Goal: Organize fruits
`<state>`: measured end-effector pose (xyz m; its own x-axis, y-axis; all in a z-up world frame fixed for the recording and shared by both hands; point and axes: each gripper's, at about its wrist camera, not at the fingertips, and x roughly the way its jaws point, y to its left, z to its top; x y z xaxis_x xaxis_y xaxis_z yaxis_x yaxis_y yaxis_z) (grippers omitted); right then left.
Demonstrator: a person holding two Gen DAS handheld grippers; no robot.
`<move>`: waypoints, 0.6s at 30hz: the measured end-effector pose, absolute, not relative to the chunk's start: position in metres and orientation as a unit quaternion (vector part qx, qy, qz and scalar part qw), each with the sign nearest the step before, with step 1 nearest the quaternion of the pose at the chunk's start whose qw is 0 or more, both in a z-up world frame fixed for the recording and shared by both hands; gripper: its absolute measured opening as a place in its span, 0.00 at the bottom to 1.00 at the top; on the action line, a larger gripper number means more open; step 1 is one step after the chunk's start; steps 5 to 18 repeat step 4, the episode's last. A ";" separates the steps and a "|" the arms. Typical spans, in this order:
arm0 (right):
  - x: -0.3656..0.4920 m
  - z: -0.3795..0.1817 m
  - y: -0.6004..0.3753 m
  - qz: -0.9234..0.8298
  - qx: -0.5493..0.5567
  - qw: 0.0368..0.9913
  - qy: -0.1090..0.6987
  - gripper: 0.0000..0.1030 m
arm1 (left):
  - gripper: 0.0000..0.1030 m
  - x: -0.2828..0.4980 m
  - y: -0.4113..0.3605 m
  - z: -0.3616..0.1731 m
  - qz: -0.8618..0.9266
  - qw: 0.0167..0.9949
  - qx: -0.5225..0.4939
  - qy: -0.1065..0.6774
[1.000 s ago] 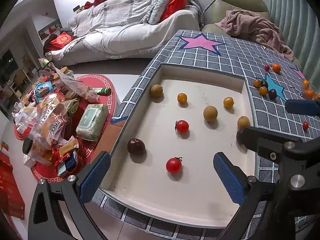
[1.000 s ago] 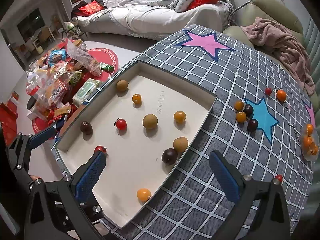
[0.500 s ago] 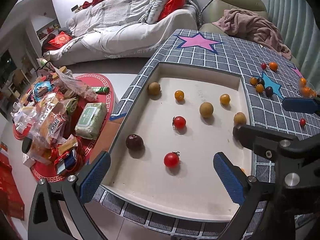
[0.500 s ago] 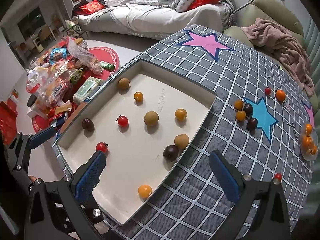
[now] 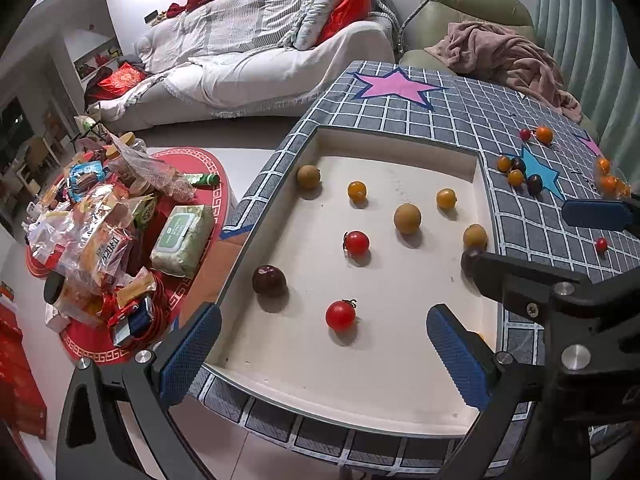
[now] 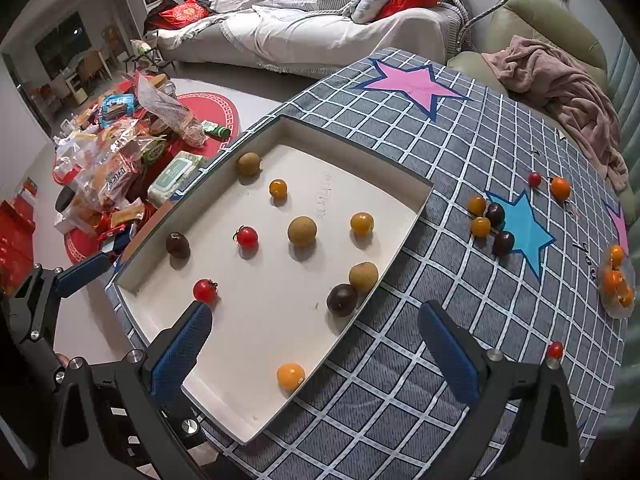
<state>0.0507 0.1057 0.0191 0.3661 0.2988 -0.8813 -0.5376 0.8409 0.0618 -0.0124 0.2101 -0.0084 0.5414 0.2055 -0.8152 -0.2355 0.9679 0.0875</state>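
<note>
Both the left gripper [image 5: 320, 344] and right gripper [image 6: 316, 344] are held released and empty above the shallow white tray [image 6: 416, 196], presumably so that loose fruits beside it can be gathered.

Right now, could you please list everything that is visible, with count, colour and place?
tray: 1, white, shallow, on the table
tablecloth: 1, grey grid with pink and blue stars
fruits in tray: 10; 3 tan-brown, 3 orange-yellow, 2 red tomatoes, 2 dark purple
fruits on cloth: 4 by the blue star, 2 farther back, 1 small red near the edge
clear bag of orange fruits: 1, right edge
snack packages: pile, on the floor at left
sofa: 1, white cover, behind
pink blanket: 1, on the green chair
left hand-held gripper: open, empty
right hand-held gripper: open, empty
</note>
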 end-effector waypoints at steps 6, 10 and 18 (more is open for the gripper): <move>0.051 0.019 0.106 0.256 -0.120 0.818 0.502 1.00 | 1.00 -0.013 0.209 -0.007 0.125 0.879 -0.012 0.461; 0.051 0.019 0.106 0.256 -0.120 0.818 0.502 1.00 | 1.00 -0.013 0.209 -0.007 0.125 0.879 -0.012 0.461; 0.051 0.019 0.106 0.256 -0.120 0.818 0.502 1.00 | 1.00 -0.013 0.209 -0.007 0.125 0.879 -0.012 0.461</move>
